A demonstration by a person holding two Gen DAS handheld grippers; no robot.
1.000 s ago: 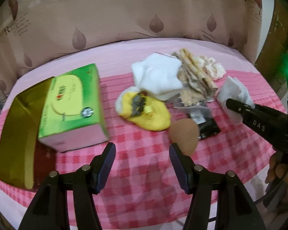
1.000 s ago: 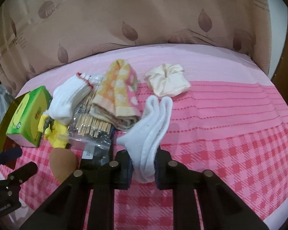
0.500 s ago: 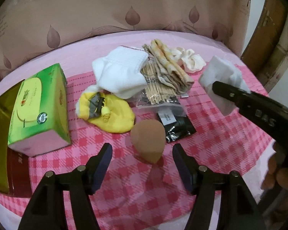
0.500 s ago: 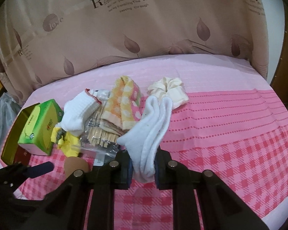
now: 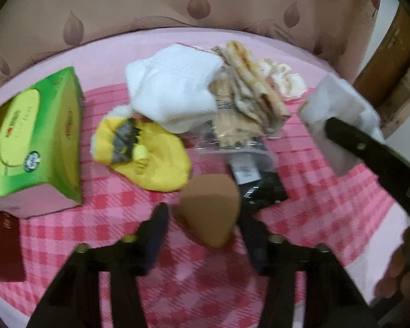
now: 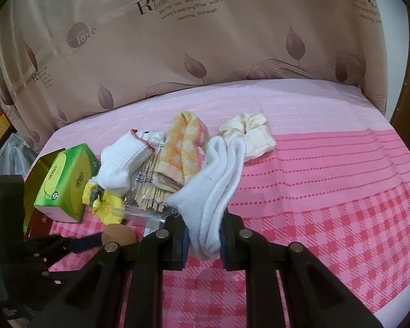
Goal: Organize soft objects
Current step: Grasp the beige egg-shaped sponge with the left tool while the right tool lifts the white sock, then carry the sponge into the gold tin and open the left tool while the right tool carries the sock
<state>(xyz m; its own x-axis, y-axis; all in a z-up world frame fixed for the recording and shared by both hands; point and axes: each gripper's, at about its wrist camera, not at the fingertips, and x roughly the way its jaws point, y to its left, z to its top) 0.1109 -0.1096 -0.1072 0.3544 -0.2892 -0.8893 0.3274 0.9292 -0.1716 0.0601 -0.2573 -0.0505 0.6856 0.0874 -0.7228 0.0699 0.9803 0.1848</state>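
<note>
My right gripper (image 6: 203, 242) is shut on a folded white sock (image 6: 214, 191) and holds it above the pink bed; the sock also shows at the right of the left wrist view (image 5: 339, 117). My left gripper (image 5: 203, 218) is open around a brown teardrop sponge (image 5: 209, 207) that lies on the checked cloth; whether the fingers touch it I cannot tell. A yellow sock (image 5: 153, 153), a white sock (image 5: 175, 93), an orange dotted towel (image 6: 183, 147) and a cream scrunchie (image 6: 248, 136) lie in a heap behind the sponge.
A green tissue box (image 5: 38, 142) stands at the left beside a gold tin (image 6: 38, 175). A clear bag of wooden sticks (image 6: 150, 194) and a black packet (image 5: 259, 186) lie in the heap. A leaf-print curtain (image 6: 205, 41) hangs behind the bed.
My left gripper has moved forward, and the brown sponge now sits between its open fingers. My right gripper has lifted a little with the white sock still held.
</note>
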